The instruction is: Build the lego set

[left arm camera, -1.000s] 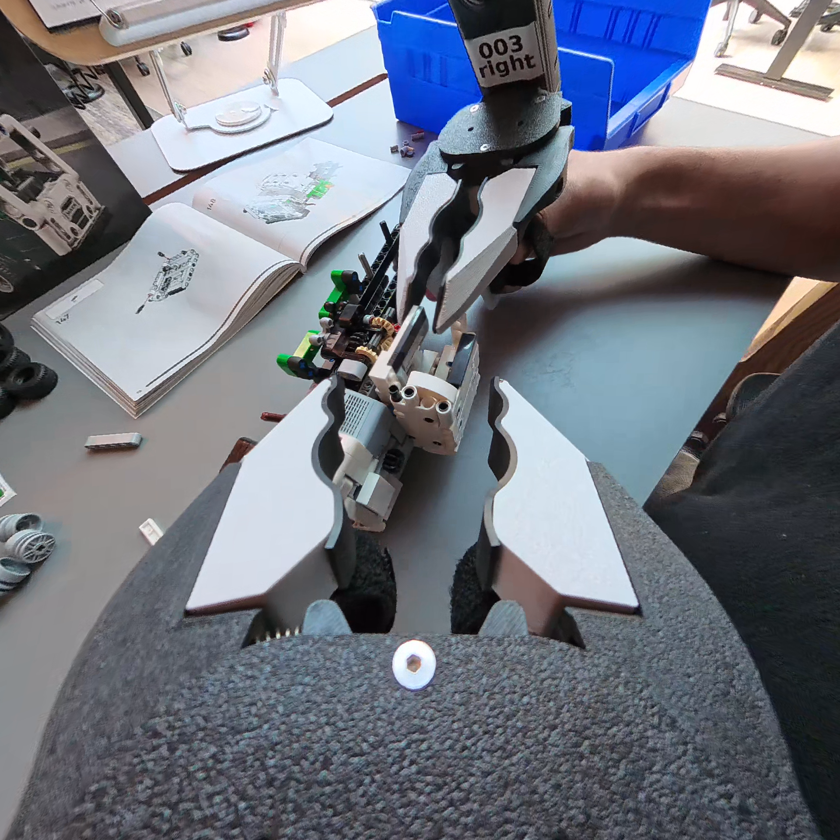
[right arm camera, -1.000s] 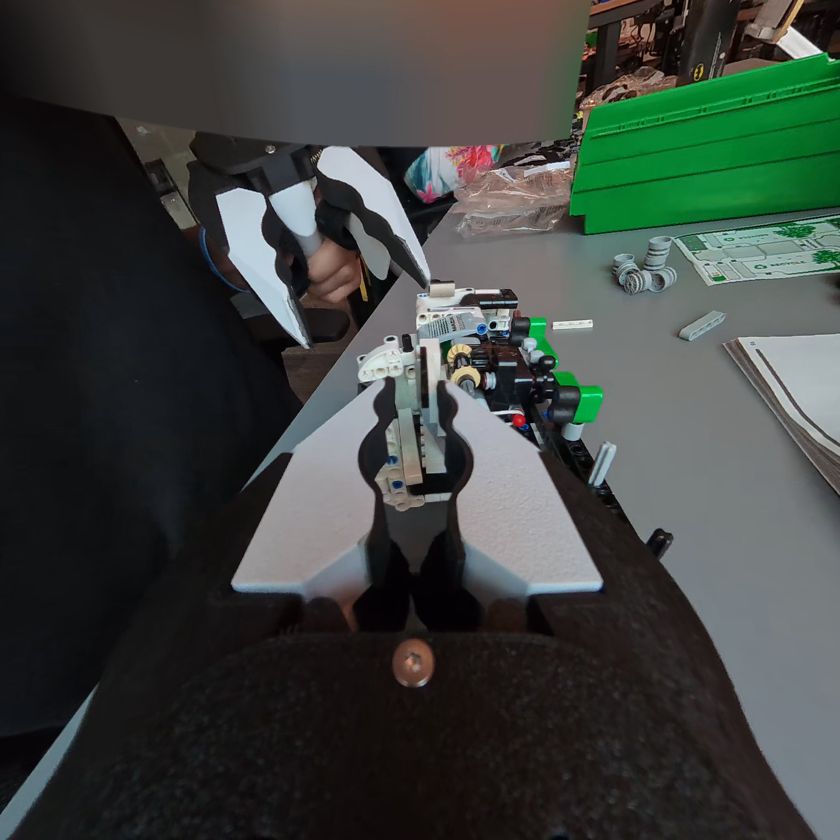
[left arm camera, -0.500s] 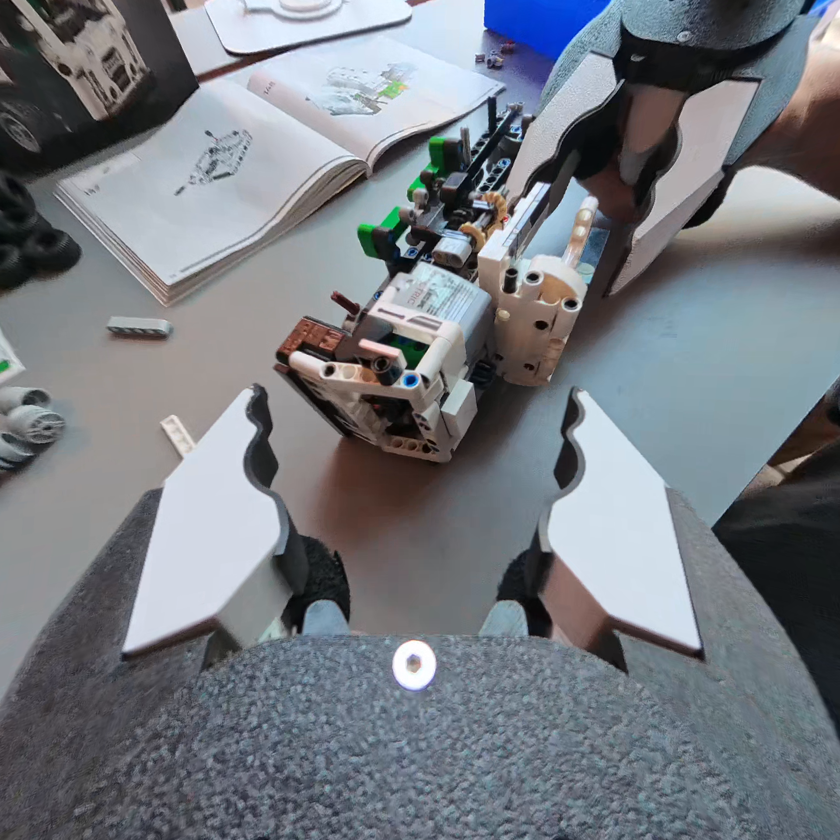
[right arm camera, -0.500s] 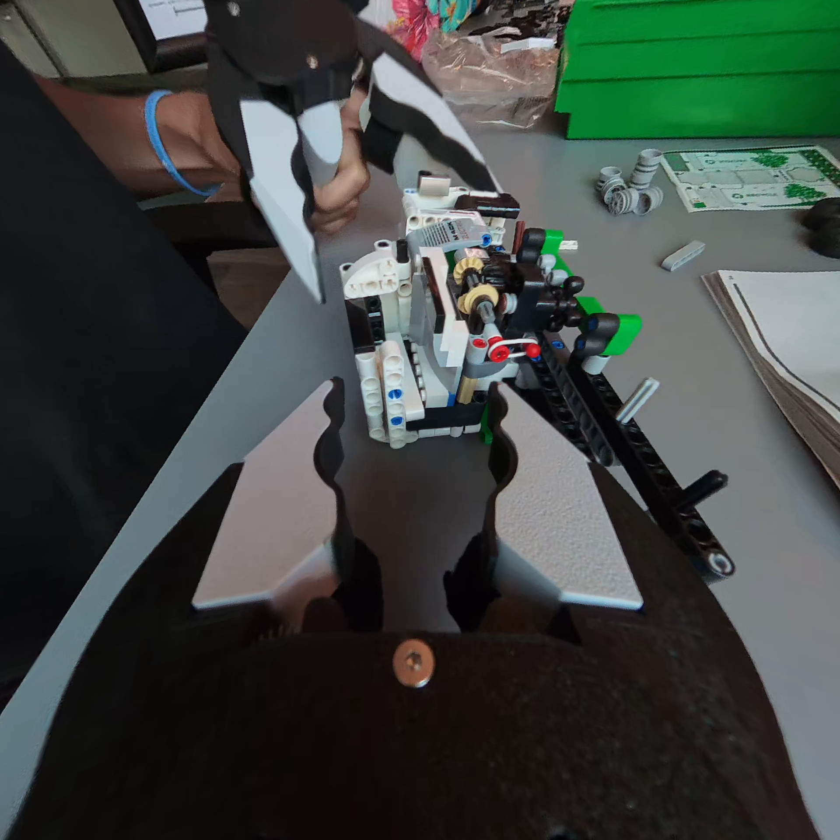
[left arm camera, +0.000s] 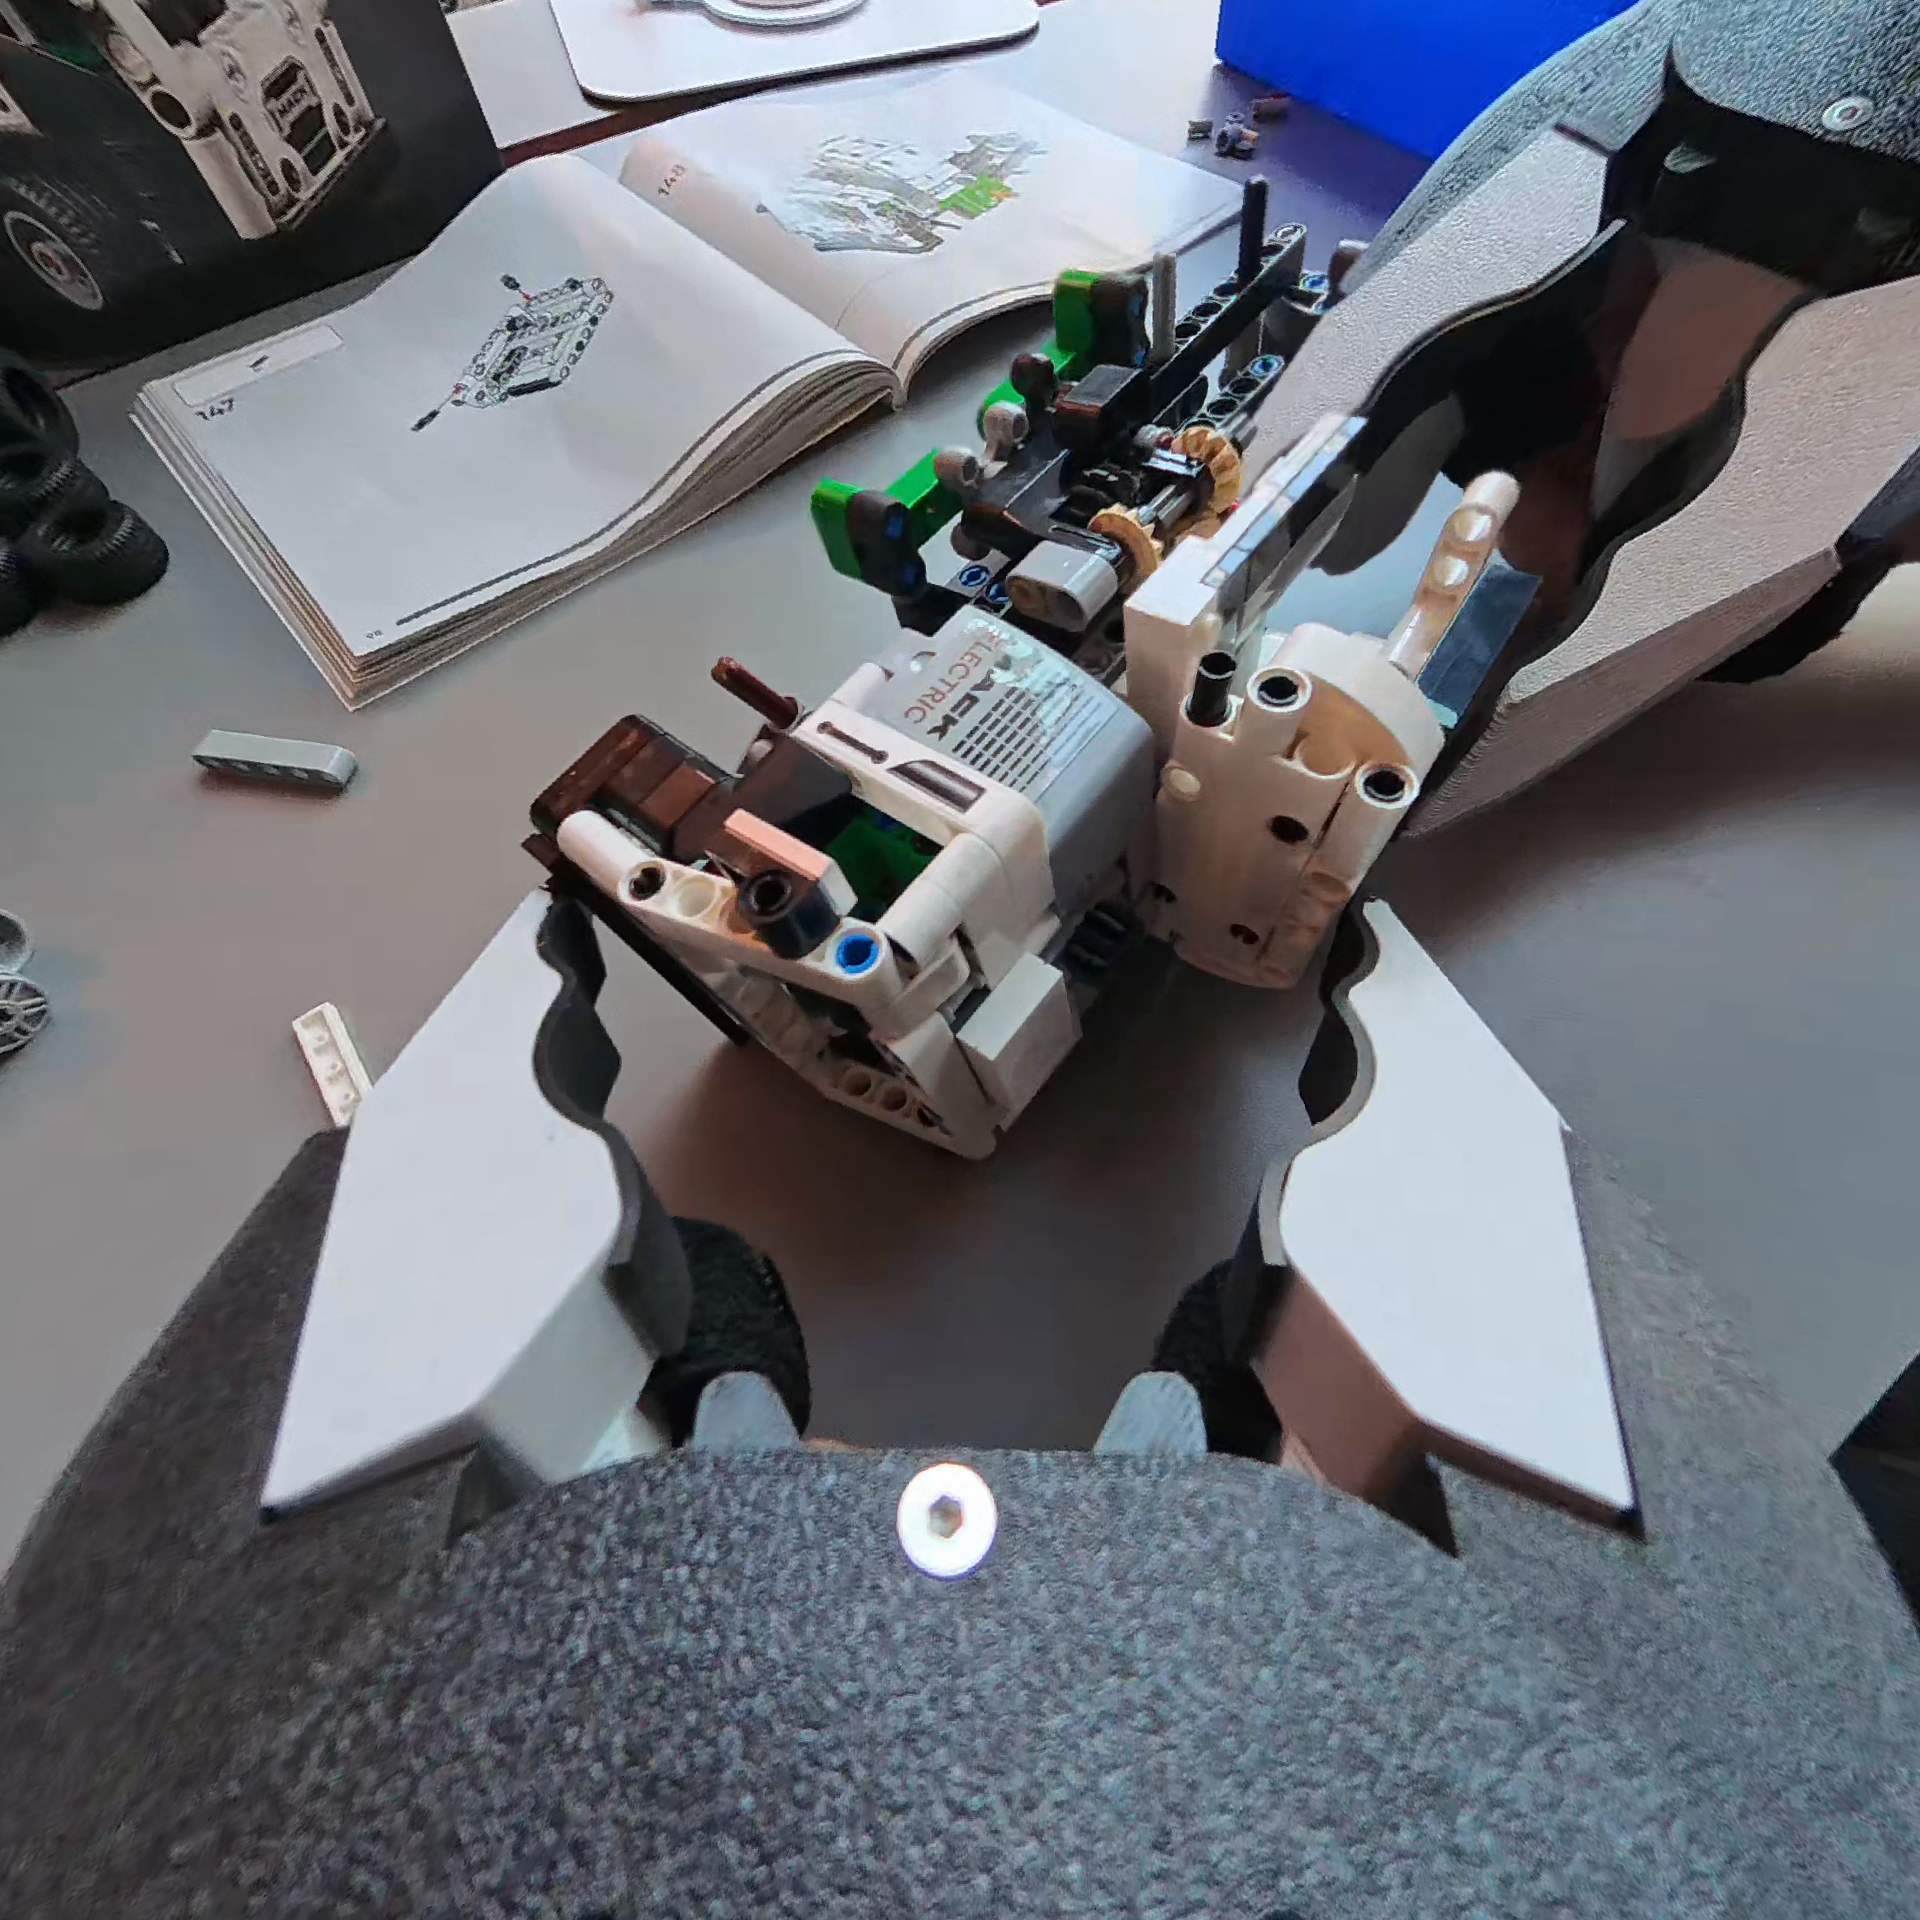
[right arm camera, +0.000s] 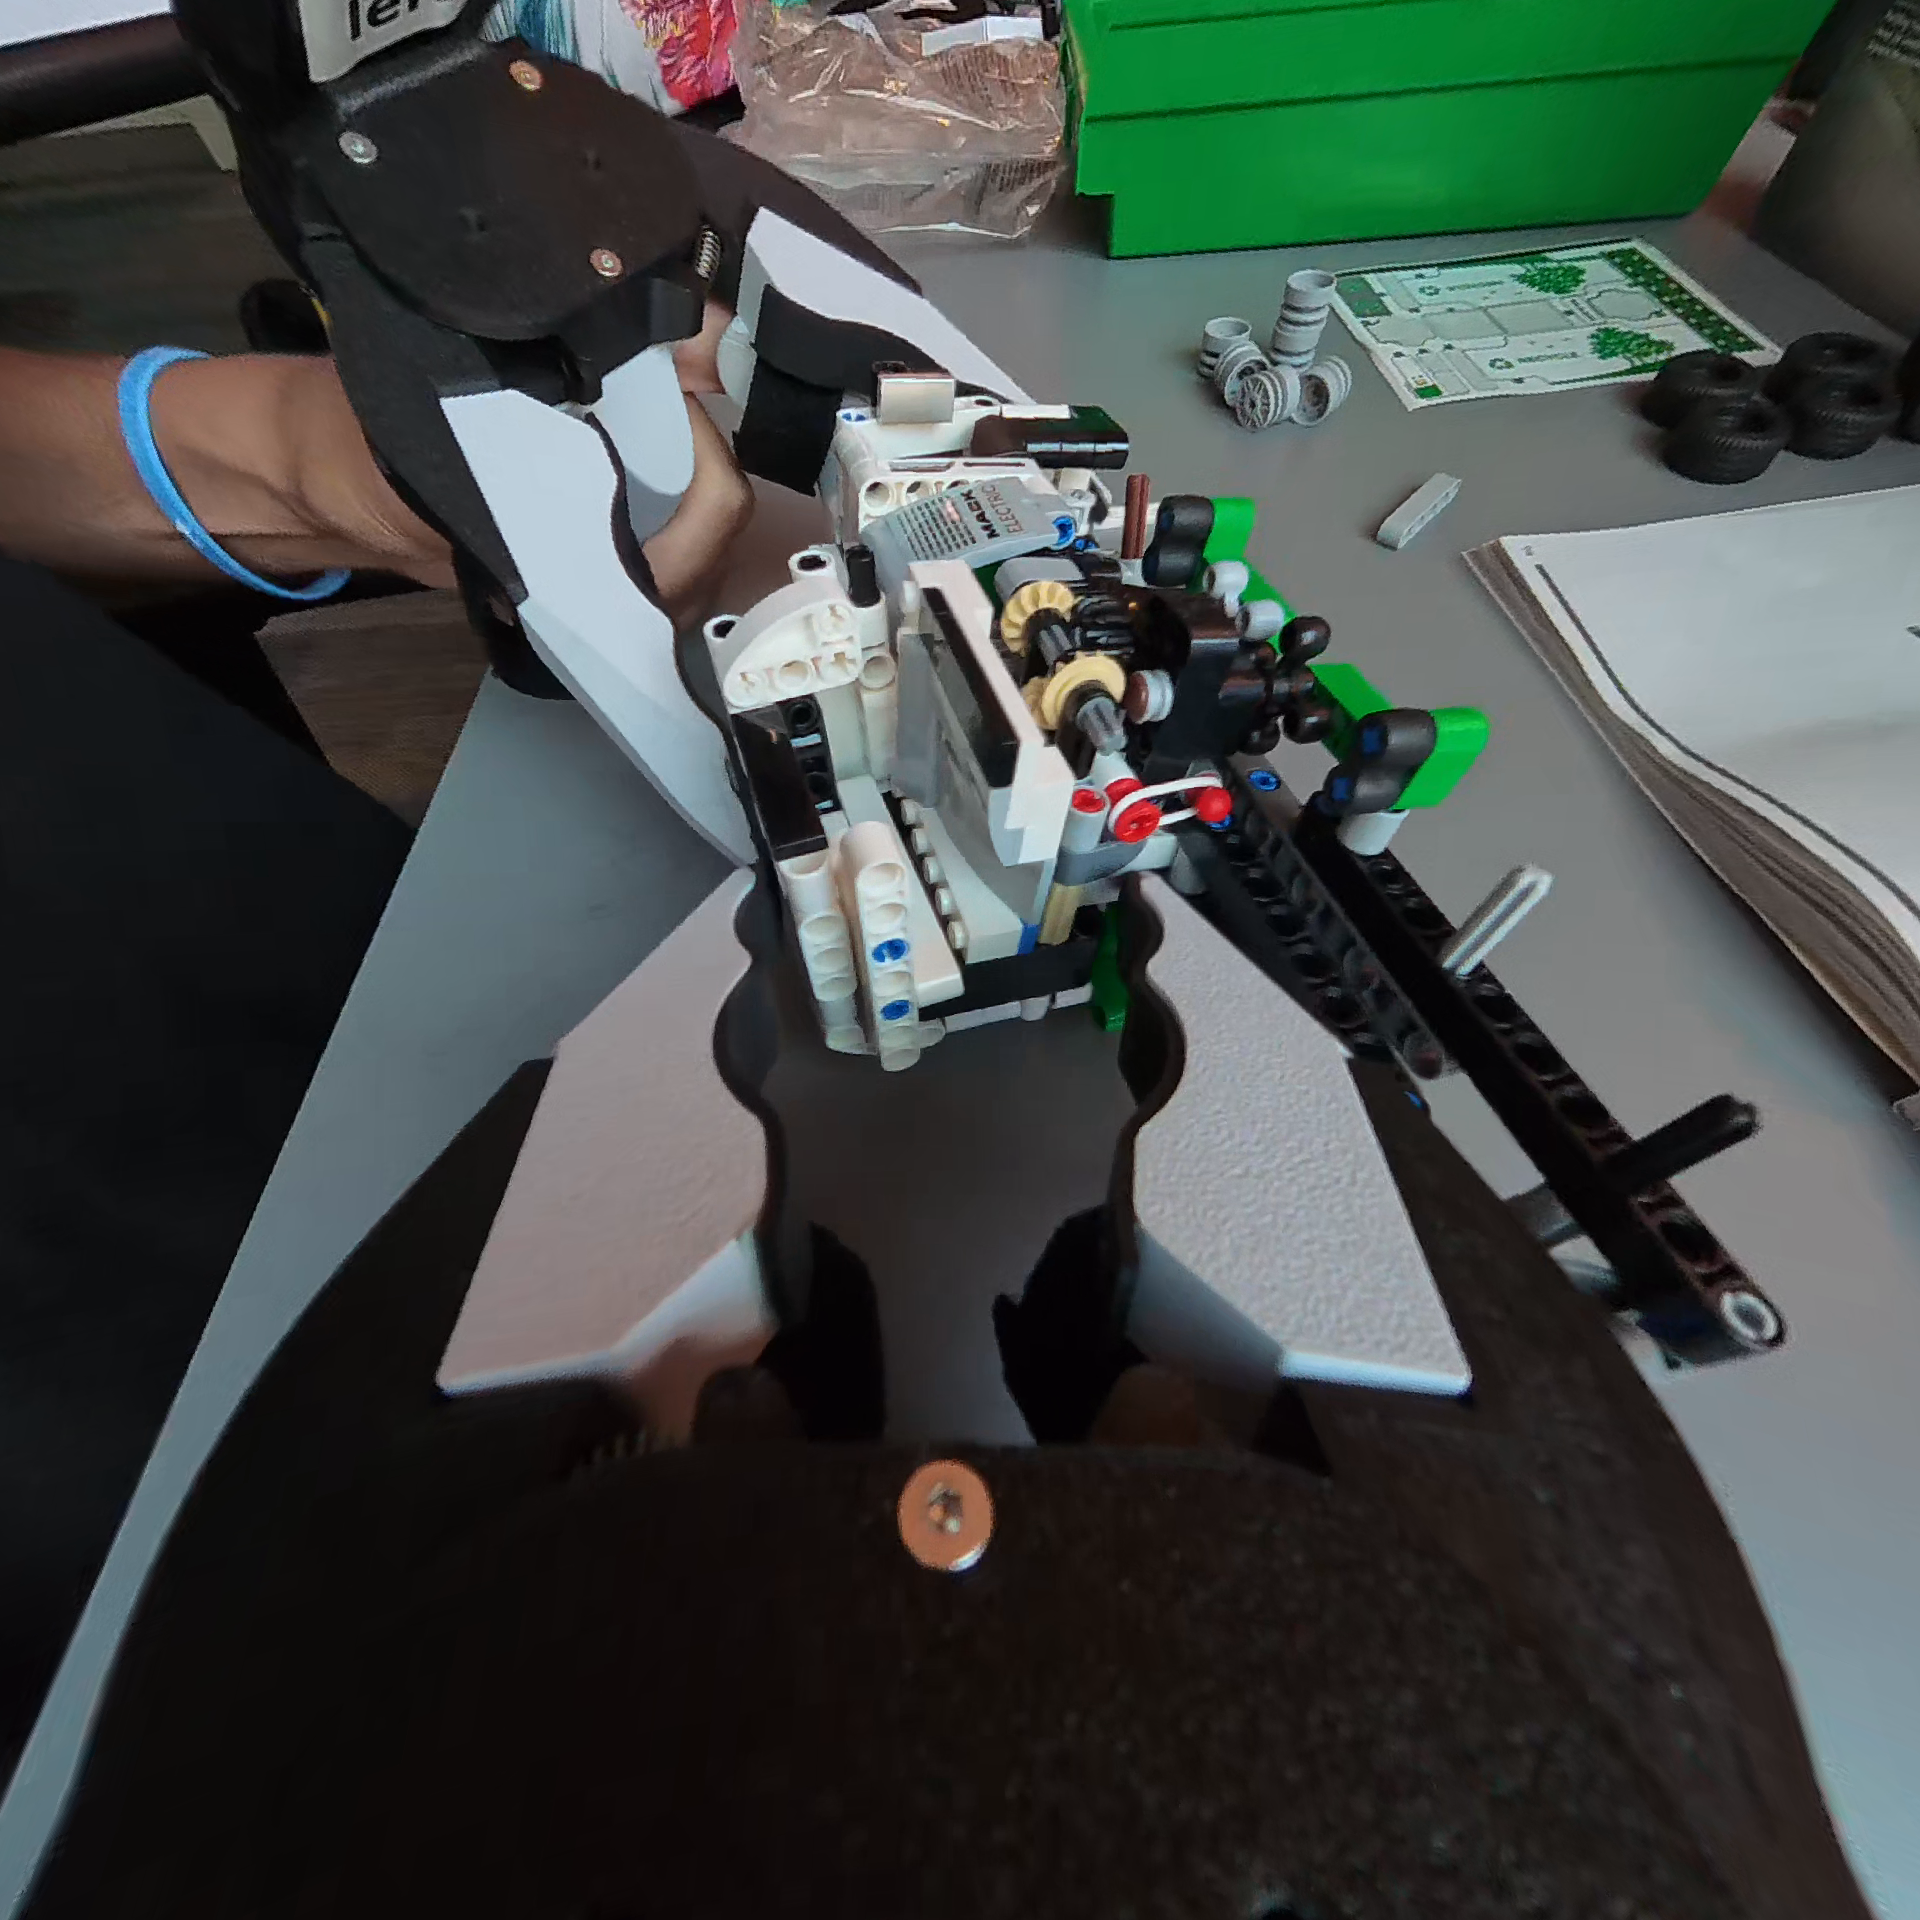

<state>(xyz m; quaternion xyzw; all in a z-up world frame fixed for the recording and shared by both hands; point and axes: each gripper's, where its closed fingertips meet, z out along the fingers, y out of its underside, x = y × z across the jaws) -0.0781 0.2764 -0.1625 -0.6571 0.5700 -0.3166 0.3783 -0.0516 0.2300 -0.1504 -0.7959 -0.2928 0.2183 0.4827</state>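
The part-built lego truck [left arm camera: 966,831] lies on the grey table [left arm camera: 1662,1039]: a white and grey cab, tan gears, green pieces and a long black beam frame [right arm camera: 1475,1039]. My left gripper [left arm camera: 956,925] is open wide, with its fingertips on either side of the cab's front. My right gripper [right arm camera: 940,894] is open, with its tips flanking the cab's rear end [right arm camera: 914,935]. Each view shows the other gripper at the far end of the model: the right one's fingers [left arm camera: 1714,582] and the left one's fingers [right arm camera: 592,623]. I cannot tell whether any finger touches the model.
An open instruction booklet [left arm camera: 540,395] lies beyond the model. A loose grey beam [left arm camera: 275,758], a small white piece [left arm camera: 332,1060], grey wheel hubs [right arm camera: 1278,364], black tyres [right arm camera: 1787,405] and a sticker sheet [right arm camera: 1538,312] lie around. Green bins [right arm camera: 1403,114] and a blue bin [left arm camera: 1382,52] stand behind. The table edge [right arm camera: 416,935] is close. My right tips are about 20 cm from the small white piece [left arm camera: 332,1060], my left tips only 8 cm.
My right gripper has opened off the cab part it was closed around and now flanks the cab's rear. My left gripper drew back, opened wider and closed in on the cab's front.
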